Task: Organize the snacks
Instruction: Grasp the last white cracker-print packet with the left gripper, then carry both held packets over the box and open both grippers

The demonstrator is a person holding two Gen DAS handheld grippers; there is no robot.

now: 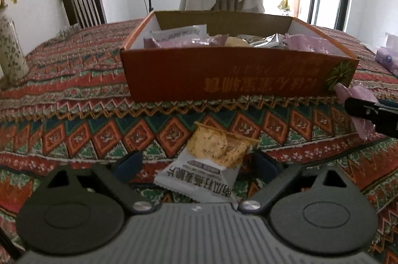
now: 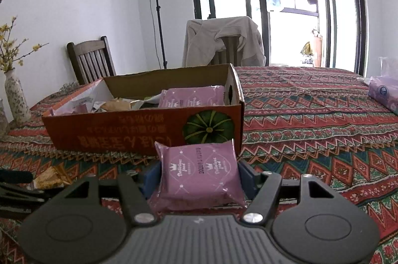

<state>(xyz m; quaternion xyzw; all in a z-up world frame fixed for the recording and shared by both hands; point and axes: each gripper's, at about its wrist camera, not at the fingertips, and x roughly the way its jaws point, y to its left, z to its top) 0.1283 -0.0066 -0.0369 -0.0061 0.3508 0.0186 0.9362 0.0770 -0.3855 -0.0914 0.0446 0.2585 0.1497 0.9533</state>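
An orange cardboard box (image 1: 223, 79) with several snack packets inside stands on the patterned tablecloth; it also shows in the right wrist view (image 2: 124, 132). My left gripper (image 1: 196, 164) is open around a white cracker packet (image 1: 211, 159) that lies on the cloth, its fingers apart from the packet's sides. My right gripper (image 2: 199, 176) is shut on a purple snack packet (image 2: 199, 174), held just in front of the box's near right corner. In the left wrist view the right gripper (image 1: 373, 114) and its purple packet (image 1: 358, 99) show at the right edge.
A flowered vase (image 1: 10, 49) with yellow blossoms stands at the table's left edge. A purple tissue pack (image 2: 383, 94) lies at the far right. Two chairs (image 2: 92, 59) stand behind the table, one draped with a beige garment (image 2: 223, 39). A lamp stand (image 2: 156, 2) is by the wall.
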